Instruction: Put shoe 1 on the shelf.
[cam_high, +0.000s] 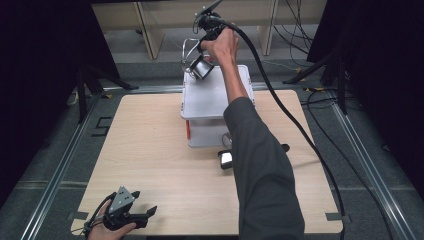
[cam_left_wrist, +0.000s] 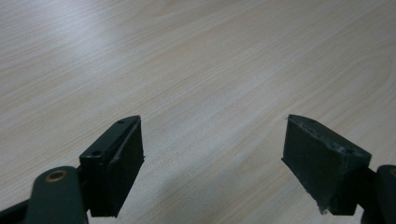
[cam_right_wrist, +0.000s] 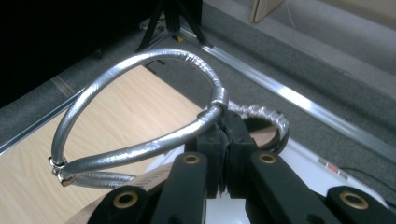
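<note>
Left tool (cam_high: 131, 212): near-left corner of the wooden desk (cam_high: 150, 150), in the left hand (cam_high: 102, 231); the left gripper view (cam_left_wrist: 212, 154) shows its jaws wide apart over bare wood. White lidded box (cam_high: 210, 100): desk's far middle. Small shiny dark object (cam_high: 226, 159): just before the box. Right tool (cam_high: 200, 50): raised over the box's far edge; the right gripper view (cam_right_wrist: 226, 135) shows its jaws clamped on a foil-wrapped wire handle (cam_right_wrist: 135, 107), whose metal cup (cam_high: 201, 69) shows from the high view.

text: I read none | labels: none legible from here | numbers: none | signs: none in any of my views
</note>
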